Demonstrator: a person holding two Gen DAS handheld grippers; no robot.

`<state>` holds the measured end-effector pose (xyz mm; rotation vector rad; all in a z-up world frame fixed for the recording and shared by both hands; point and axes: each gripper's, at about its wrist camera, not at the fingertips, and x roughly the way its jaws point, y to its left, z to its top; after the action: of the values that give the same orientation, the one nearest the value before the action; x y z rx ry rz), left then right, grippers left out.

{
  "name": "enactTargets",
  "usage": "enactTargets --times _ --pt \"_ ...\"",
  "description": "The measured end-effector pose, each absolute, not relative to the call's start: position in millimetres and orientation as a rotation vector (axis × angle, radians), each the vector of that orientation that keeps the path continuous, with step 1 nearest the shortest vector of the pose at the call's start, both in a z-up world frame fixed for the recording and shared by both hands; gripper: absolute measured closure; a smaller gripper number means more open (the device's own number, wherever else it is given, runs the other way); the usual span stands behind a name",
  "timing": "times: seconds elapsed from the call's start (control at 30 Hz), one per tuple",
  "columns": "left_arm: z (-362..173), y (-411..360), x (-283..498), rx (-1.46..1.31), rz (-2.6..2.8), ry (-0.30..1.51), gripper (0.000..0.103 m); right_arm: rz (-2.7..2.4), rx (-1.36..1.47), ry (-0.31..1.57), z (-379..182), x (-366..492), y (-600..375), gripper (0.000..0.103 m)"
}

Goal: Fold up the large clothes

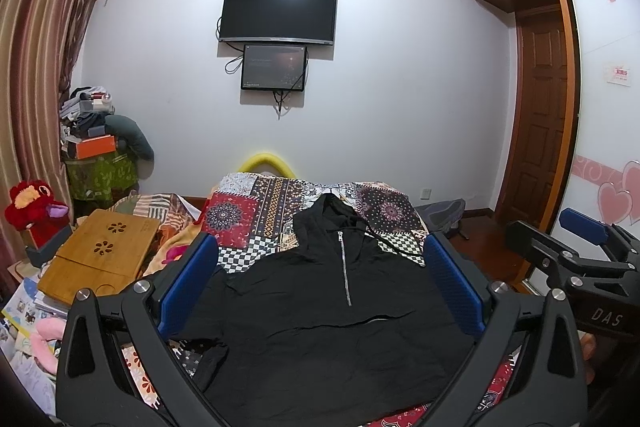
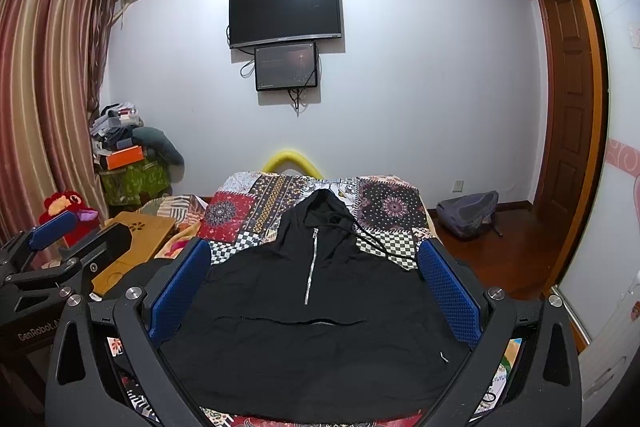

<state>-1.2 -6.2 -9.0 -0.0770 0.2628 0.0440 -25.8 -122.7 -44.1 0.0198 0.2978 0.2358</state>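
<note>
blue padded fingers frame each view at the bottom: the left gripper [image 1: 320, 291] and the right gripper [image 2: 314, 291] both stand wide apart with nothing between them, held above the near hem. the black hoodie [image 2: 312, 307] lies spread face up on the patchwork bedspread [image 2: 384, 207], filling the lower centre of both frames, its zip [image 2: 310, 267] running up the middle and its hood [image 2: 324, 205] pointing toward the far wall. the sleeves look already tucked or hidden; i cannot tell which. folding seems not yet begun. to do it well, each gripper should probably pinch one near hem corner, lift evenly, and carry the hem toward the hood without dragging the bedspread. beyond, at upper centre, hangs a television [image 2: 285, 11].
</note>
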Motion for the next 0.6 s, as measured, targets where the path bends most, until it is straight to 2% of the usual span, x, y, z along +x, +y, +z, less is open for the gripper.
enactTargets --times 0.6 --pt "-7.2 -2.8 1.2 -0.082 0.047 0.271 0.0 0.235 0.018 0.305 -37.6 -24.3 -124.8 0.0"
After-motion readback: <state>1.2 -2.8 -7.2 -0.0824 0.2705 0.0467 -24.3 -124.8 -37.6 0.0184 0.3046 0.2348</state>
